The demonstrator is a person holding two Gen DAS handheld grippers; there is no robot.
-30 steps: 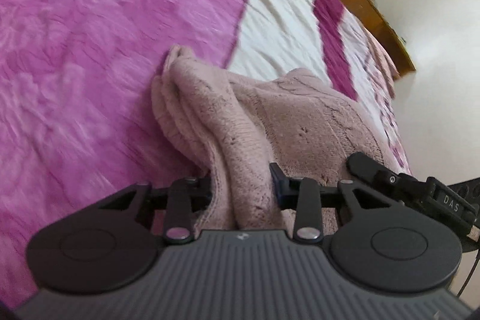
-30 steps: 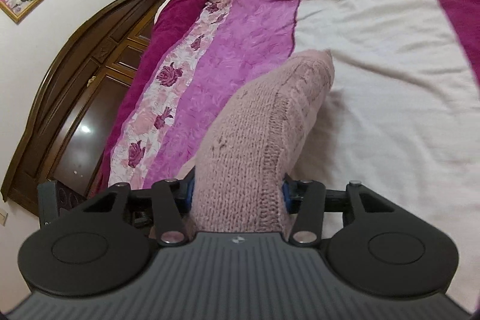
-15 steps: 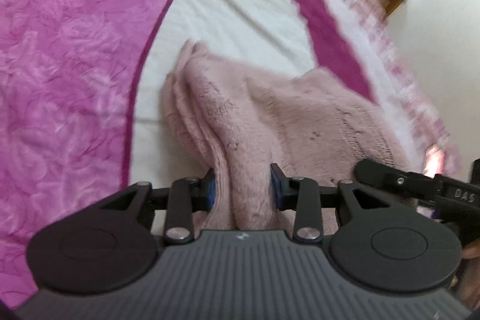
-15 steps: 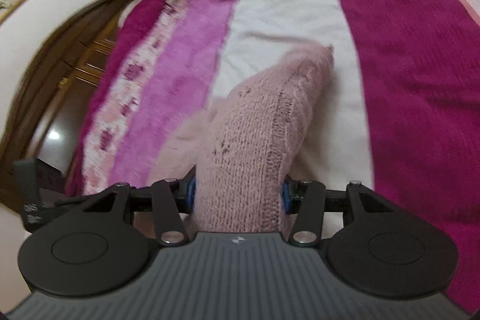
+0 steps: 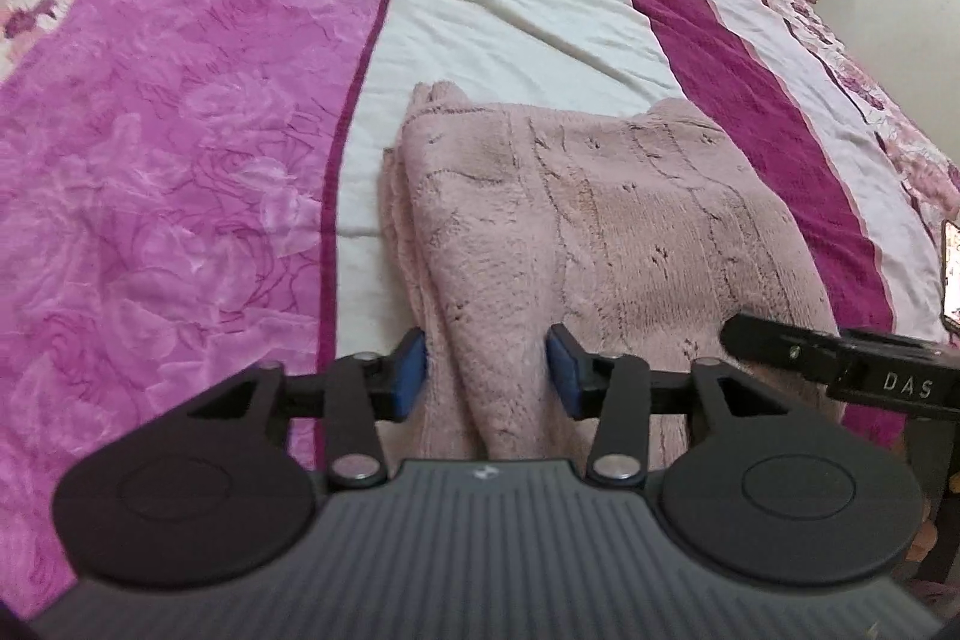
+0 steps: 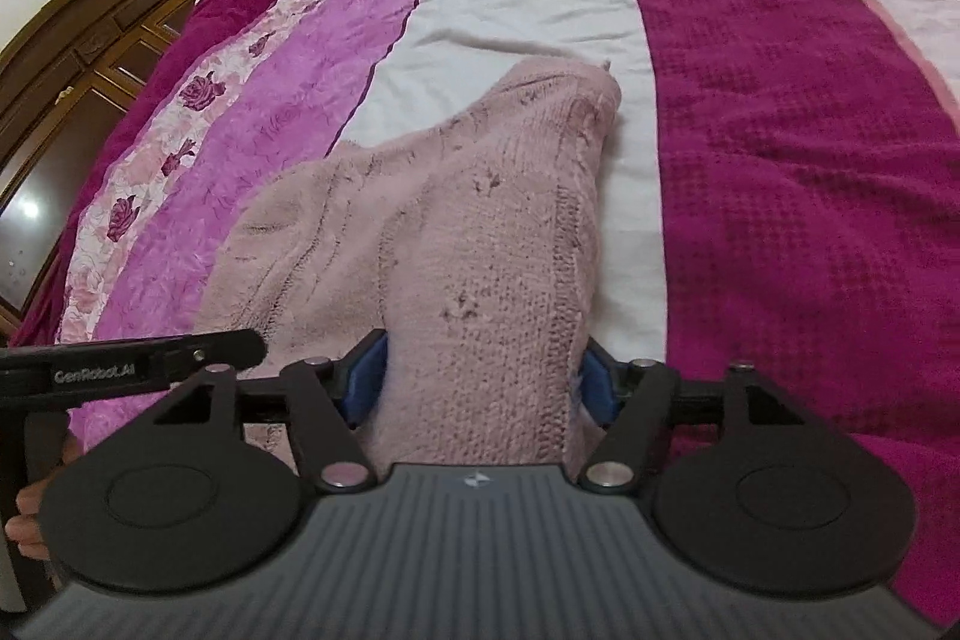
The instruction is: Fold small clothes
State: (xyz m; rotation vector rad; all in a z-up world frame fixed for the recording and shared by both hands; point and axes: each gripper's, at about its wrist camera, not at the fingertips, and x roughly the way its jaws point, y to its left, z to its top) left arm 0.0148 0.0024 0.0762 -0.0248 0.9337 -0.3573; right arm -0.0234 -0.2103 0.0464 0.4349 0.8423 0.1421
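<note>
Pink knit garment point(image 5: 606, 226) lies on the bed point(image 5: 510, 10), on the white stripe of the cover between the mauve and magenta bands. Already doubled over: stacked layers show along its left edge in the left wrist view, top face fairly flat. Judged mid-to-late in the fold; the laid-down half looks placed, and what remains is likely letting go at the near edge, smoothing, perhaps one more fold to make it compact. Left tongs point(image 5: 486, 370) at the near left corner, jaws opening, blue pads drawn away from a raised ridge of knit that stands between them; a gap shows on both sides, so no pinch. Right tongs point(image 6: 483, 379) at the near right corner, jaws likewise opening, a broad band of knit between the pads; fabric brushes both pads but does not look squeezed. Garment runs away from both tongs toward the far side of the bed, near edge under them. Each tool's side arm is visible in the other's view
</note>
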